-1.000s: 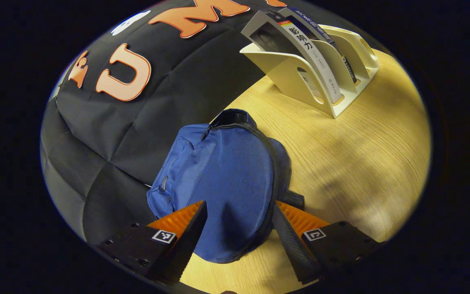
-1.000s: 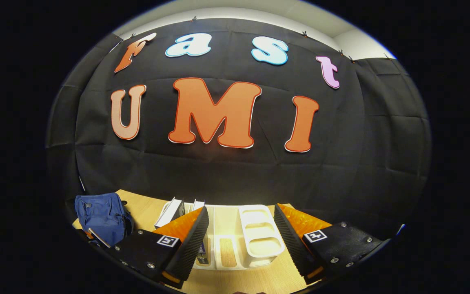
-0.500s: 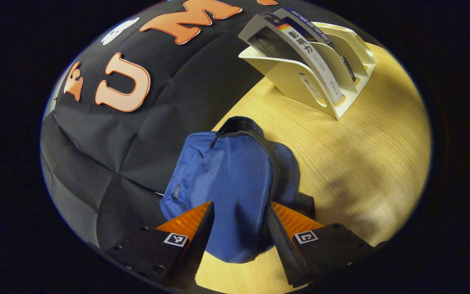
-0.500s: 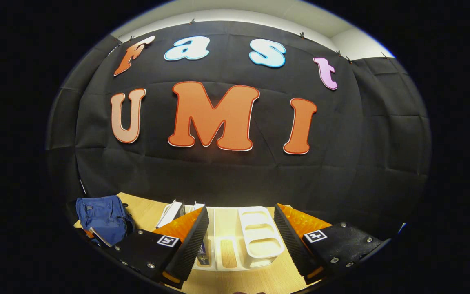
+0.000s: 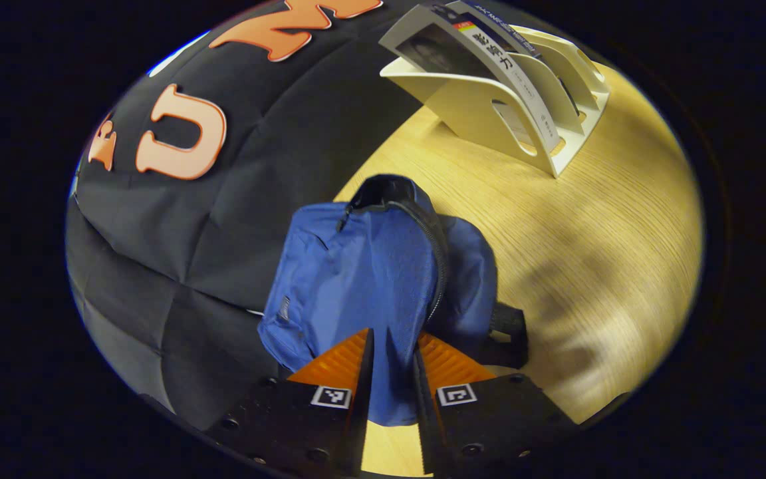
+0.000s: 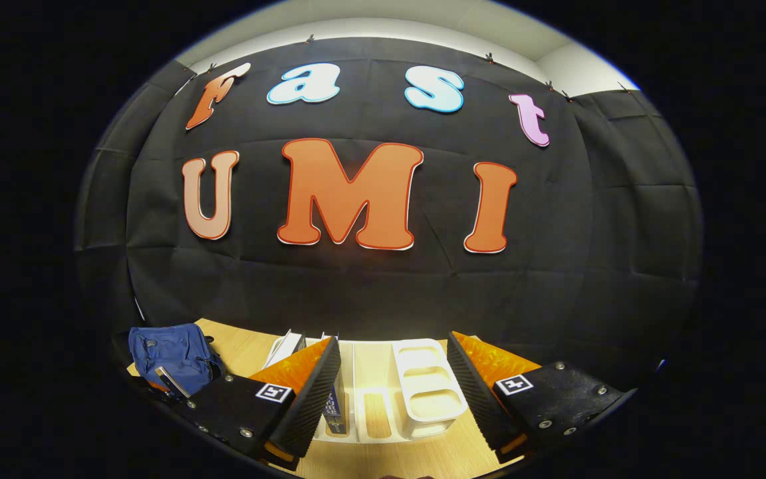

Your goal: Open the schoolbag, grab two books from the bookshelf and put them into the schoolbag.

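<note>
The blue schoolbag (image 5: 356, 266) lies on the wooden table (image 5: 589, 219) against the black cloth, its dark zip (image 5: 441, 259) running closed along the edge. My left gripper (image 5: 394, 336) is shut on a fold of the bag's near end, with blue fabric pinched between both fingers. Two books (image 5: 483, 53) lean in the cream bookshelf (image 5: 476, 116) at the table's far side. In the right gripper view, my right gripper (image 6: 393, 342) hangs open over the bookshelf (image 6: 426, 392), with the books (image 6: 290, 346) just left of its left finger and the schoolbag (image 6: 170, 346) farther left.
The black cloth wall (image 5: 223, 199) rises right behind the bag and the bookshelf. Bare wood (image 5: 609, 266) stretches to the right of the bag. A black strap (image 5: 509, 329) sticks out from under the bag's right side.
My left gripper has closed from wide open onto the near end of the schoolbag, bunching its fabric. The right gripper has barely moved and stays open.
</note>
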A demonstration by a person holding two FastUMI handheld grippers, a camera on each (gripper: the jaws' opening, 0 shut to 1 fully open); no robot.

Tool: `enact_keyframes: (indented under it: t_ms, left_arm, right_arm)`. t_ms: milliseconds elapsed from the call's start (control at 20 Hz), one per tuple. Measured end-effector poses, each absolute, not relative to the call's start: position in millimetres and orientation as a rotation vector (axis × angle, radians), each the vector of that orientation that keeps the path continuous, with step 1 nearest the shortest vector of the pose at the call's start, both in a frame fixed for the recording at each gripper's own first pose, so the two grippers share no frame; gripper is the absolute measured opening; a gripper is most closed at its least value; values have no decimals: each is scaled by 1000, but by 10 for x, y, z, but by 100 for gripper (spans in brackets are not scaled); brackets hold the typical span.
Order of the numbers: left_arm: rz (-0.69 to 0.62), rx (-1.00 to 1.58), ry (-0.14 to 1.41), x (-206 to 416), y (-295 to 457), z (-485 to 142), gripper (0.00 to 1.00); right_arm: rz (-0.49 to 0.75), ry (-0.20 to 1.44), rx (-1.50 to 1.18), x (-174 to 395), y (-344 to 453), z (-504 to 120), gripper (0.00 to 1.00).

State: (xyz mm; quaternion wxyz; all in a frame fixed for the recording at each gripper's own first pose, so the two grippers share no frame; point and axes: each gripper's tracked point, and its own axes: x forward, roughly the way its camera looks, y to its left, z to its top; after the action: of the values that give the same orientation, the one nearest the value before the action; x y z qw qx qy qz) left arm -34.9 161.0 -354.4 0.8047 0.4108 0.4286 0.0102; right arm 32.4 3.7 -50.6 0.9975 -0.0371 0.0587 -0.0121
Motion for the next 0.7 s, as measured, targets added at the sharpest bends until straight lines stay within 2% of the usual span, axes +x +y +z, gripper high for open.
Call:
enact_keyframes:
  t_ms: [100,150,200,250,350,700]
  left_arm:
    - [-2,872,930,-355,1645,-3464,21]
    - [-10,856,941,-366,1668,-3437,6]
    - [-18,840,950,-354,1713,-3397,11]
    - [-22,827,956,-331,1767,-3350,11]
    - [-41,782,957,-287,1800,-3234,7]
    - [-103,690,930,98,2045,-2567,6]
  right_arm:
    - [-8,124,-79,338,78,-523,95]
    - [3,129,-89,360,105,-530,95]
    - [9,135,-95,370,123,-526,95]
    - [30,141,-93,388,183,-521,95]
    - [82,156,-91,431,342,-509,95]
    - [267,294,-204,651,1014,-649,95]
